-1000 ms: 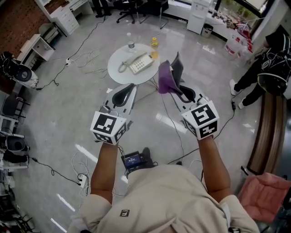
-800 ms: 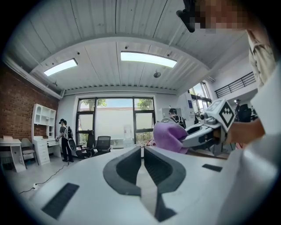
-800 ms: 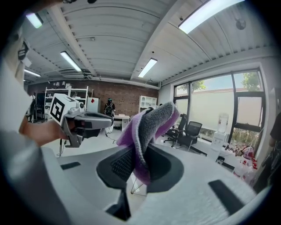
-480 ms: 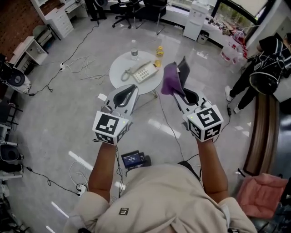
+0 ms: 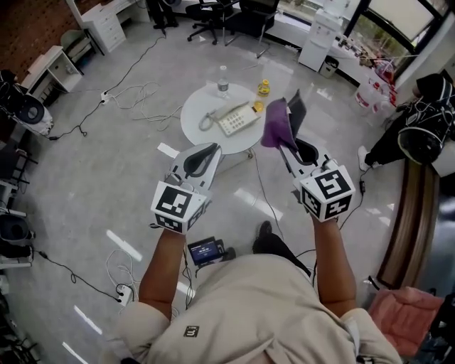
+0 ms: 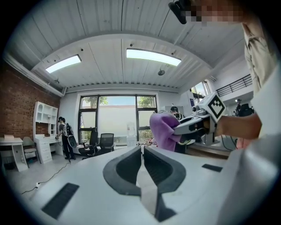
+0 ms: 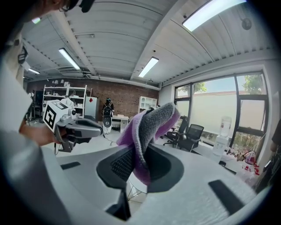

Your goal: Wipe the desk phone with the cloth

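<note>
**A:** Where's the phone?

**B:** The phone [image 5: 239, 119] is on the round table [image 5: 193, 129], right of centre, with its cord looping toward the left rim. A bottle [image 5: 223, 77] stands at the far edge. A small yellow thing [image 5: 264, 87], perhaps a drink bottle, is just beside the phone's far corner.

**A:** And the claws?

**B:** The left gripper [image 6: 142, 151] has its jaws pressed together on nothing and is held level, short of the table's near edge. The right gripper [image 7: 136, 160] is clamped on the cloth [image 7: 151, 123], which stands up purple and grey above the jaws. From the head view the cloth covers the table's right rim, well apart from the phone.

**A:** Room to move?

**B:** There's open floor on the near and left sides of the table. A cable [image 5: 264, 199] trails across the floor under the right gripper, and more wires [image 5: 138, 96] lie to the far left. Chairs [image 5: 213, 11] stand beyond the table, and a person [image 5: 419, 131] stands off to the right, clear of it
</note>
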Action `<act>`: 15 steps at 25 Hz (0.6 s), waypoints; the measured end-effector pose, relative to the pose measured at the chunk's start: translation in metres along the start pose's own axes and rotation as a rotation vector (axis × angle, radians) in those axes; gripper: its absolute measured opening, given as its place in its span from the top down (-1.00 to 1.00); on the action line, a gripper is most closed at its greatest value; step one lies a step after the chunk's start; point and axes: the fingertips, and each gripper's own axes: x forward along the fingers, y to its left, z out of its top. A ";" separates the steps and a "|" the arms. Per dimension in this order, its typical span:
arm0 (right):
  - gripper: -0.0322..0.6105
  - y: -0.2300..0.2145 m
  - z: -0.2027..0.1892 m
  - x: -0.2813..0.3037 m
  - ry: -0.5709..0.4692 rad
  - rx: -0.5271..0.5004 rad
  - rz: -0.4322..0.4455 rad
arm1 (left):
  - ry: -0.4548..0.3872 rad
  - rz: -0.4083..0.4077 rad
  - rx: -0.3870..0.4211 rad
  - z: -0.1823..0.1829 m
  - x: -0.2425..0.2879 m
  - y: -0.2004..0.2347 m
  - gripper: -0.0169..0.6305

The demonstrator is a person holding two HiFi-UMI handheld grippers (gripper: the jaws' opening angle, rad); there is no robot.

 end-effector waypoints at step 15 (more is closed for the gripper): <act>0.75 -0.115 -0.019 0.083 -0.018 0.020 0.126 | 0.117 0.117 -0.008 -0.023 0.100 0.026 0.89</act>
